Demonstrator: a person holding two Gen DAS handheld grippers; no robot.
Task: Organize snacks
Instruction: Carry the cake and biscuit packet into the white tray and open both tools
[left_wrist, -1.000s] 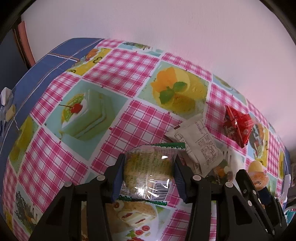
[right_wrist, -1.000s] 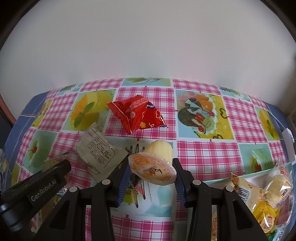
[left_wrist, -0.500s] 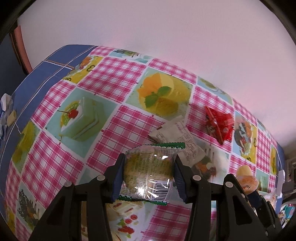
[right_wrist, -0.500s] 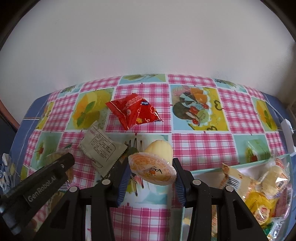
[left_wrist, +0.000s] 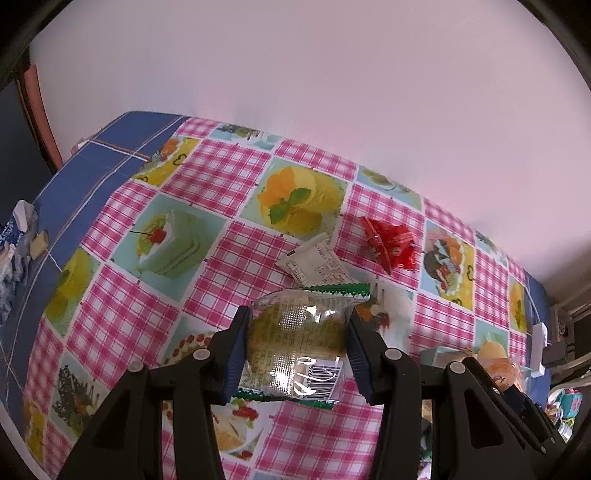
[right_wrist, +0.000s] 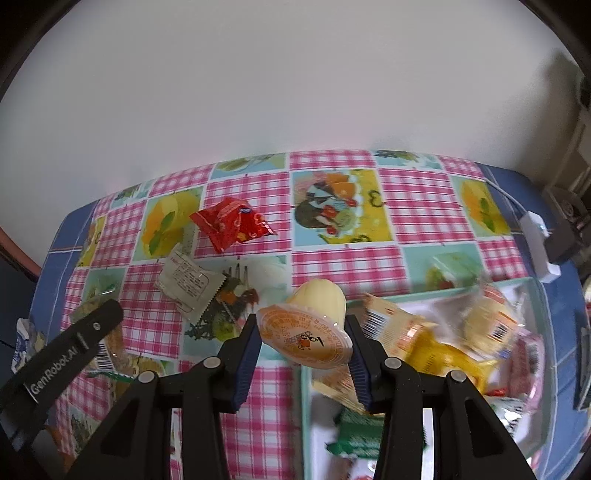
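My left gripper (left_wrist: 297, 349) is shut on a clear green-edged snack packet (left_wrist: 295, 343) and holds it above the checkered tablecloth. My right gripper (right_wrist: 303, 341) is shut on a yellow jelly cup (right_wrist: 314, 325) with an orange lid, held over the left edge of a pale green box (right_wrist: 532, 295) full of snacks. A red packet (right_wrist: 231, 223) and a white sachet (right_wrist: 186, 284) lie on the cloth; both also show in the left wrist view, the red packet (left_wrist: 389, 243) and the white sachet (left_wrist: 316, 264).
The table (left_wrist: 110, 162) has a blue border and stands against a white wall. Crumpled wrappers (left_wrist: 16, 236) lie at its left edge. A white plug and cable (right_wrist: 535, 236) sit at the right edge. The left gripper's body (right_wrist: 62, 365) shows in the right wrist view.
Both grippers have risen and moved right with their snacks. The right gripper now hangs over the snack box's left edge; more of the box is in view.
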